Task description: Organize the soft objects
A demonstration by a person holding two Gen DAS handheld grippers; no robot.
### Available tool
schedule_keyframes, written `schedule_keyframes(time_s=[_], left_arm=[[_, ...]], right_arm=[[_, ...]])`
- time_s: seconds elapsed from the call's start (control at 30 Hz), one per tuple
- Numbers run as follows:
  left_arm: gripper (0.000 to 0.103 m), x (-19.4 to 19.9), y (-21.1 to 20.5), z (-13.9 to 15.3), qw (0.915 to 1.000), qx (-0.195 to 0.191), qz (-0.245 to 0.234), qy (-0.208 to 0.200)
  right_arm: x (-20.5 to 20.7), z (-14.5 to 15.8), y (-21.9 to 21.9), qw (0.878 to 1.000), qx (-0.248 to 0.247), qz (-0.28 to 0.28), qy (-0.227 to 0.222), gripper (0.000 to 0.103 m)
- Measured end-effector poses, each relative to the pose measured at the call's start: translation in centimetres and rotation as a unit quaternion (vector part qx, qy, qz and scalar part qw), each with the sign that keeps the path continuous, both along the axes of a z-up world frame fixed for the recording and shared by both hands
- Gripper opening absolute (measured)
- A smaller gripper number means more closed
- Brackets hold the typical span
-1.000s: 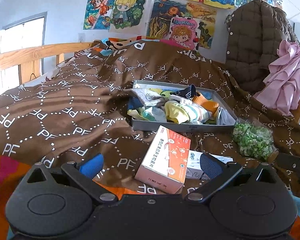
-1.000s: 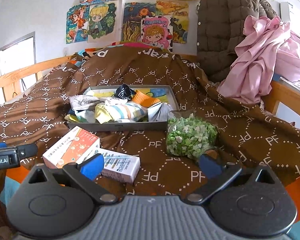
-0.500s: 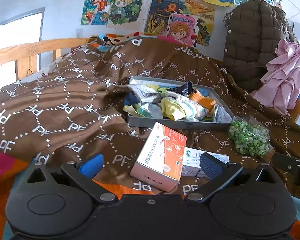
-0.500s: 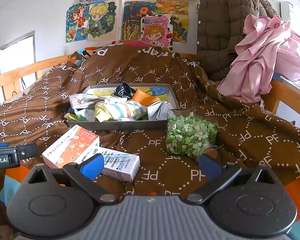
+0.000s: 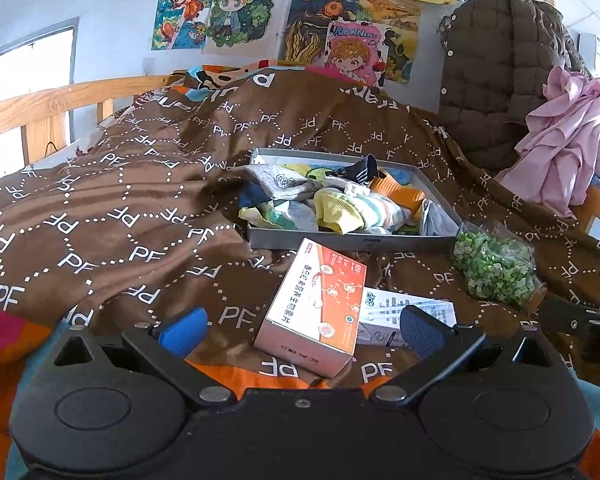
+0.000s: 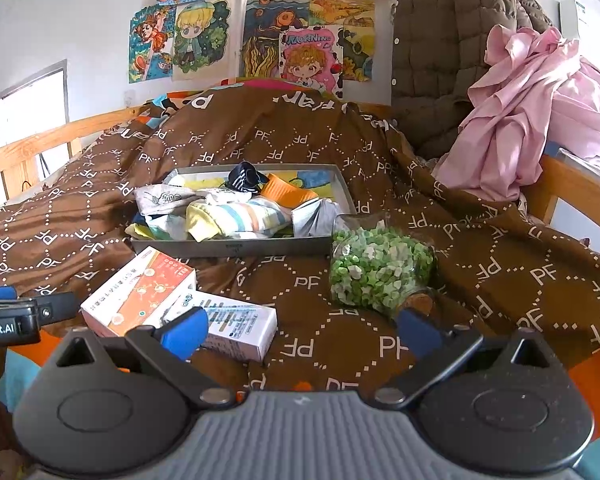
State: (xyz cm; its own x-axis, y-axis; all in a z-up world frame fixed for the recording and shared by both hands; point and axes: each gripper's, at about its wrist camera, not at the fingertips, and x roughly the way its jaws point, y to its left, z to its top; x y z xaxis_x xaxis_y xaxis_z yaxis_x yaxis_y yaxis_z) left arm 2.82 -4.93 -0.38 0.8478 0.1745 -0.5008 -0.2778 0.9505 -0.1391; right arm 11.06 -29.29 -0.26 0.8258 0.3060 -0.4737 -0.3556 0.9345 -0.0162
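Your left gripper [image 5: 300,326] and right gripper [image 6: 300,330] hover level above the bed [image 6: 308,280], jaws spread (gripping nothing), facing the tray [image 6: 236,246] of socks [image 6: 236,218].

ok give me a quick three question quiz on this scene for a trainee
1. True or false: the grey tray of socks sits on the brown bedspread.
2. Which lies nearest the right gripper? A) striped sock B) white box C) pink garment
3. Fill in: the clear bag holds small ____ pieces.

Key
1. True
2. B
3. green
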Motion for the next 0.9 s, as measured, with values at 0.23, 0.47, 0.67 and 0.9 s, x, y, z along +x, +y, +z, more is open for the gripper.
schedule_keyframes(time_s=[0.23, 0.47, 0.67, 0.9], left_arm=[[0.102, 0.12, 0.09, -0.09, 1.0000, 0.002, -0.002, 0.004], [0.102, 0.12, 0.13, -0.20, 1.0000, 0.000, -0.003, 0.006], [0.102, 0.20, 0.14, -0.32, 1.0000, 0.000, -0.003, 0.008], [0.102, 0.17, 0.16, -0.33, 1.0000, 0.000, -0.003, 0.005]], right_arm=[[0.03, -0.04, -0.01, 1.000, -0.001, -0.001, 0.001, 0.103], [0.08, -0.19, -0.02, 1.000, -0.001, -0.002, 0.003, 0.103], [0.11, -0.37, -0.05, 1.000, -0.001, -0.003, 0.005, 0.103], [0.11, -0.50, -0.01, 1.000, -0.002, -0.006, 0.008, 0.103]])
